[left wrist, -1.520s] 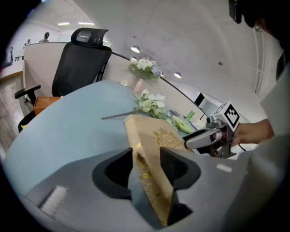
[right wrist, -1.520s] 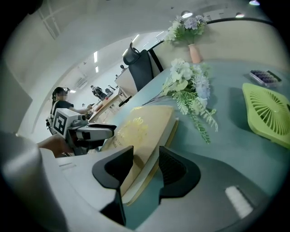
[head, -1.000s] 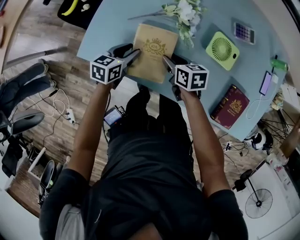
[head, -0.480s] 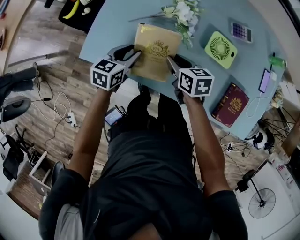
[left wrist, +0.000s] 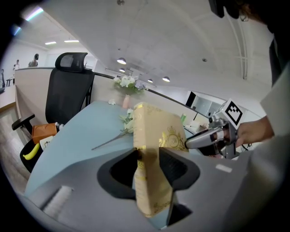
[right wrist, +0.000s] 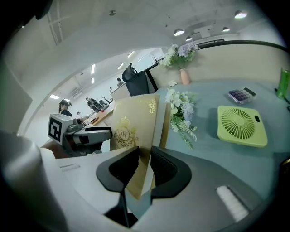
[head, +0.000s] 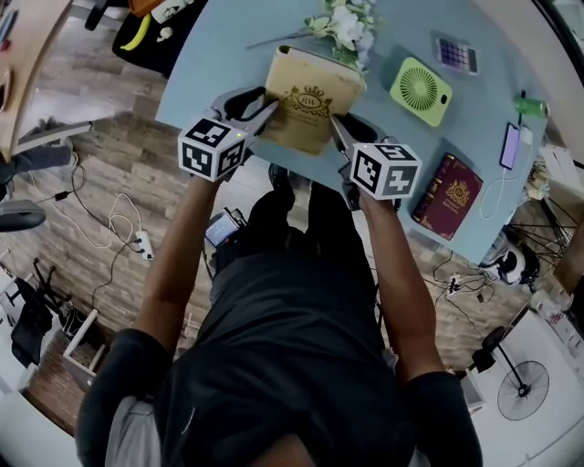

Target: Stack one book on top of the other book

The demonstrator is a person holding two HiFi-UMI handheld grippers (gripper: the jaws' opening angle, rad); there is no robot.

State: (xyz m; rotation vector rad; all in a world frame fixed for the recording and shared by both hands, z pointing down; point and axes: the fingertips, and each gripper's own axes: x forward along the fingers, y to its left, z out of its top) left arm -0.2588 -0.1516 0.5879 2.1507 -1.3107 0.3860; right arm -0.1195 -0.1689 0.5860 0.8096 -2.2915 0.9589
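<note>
A gold book [head: 308,96] with a crest on its cover hangs tilted over the near edge of the pale blue table [head: 228,46], held from both sides. My left gripper [head: 265,105] is shut on its left edge; the left gripper view shows the book [left wrist: 156,136] pinched between the pads [left wrist: 170,158]. My right gripper [head: 336,128] grips the right edge, its jaws closing with the cover [right wrist: 133,122] pressed between them. A dark red book [head: 446,195] lies flat on the table's near right, apart from both grippers.
White flowers [head: 342,23] lie just beyond the gold book. A green fan [head: 420,89], a calculator [head: 453,55], a phone [head: 508,146] on a cable and a green bottle [head: 527,107] occupy the right half. Cables and chairs cover the floor on the left.
Both grippers have risen together with the gold book, which now sits higher and more tilted over the table's edge. The red book has not moved.
</note>
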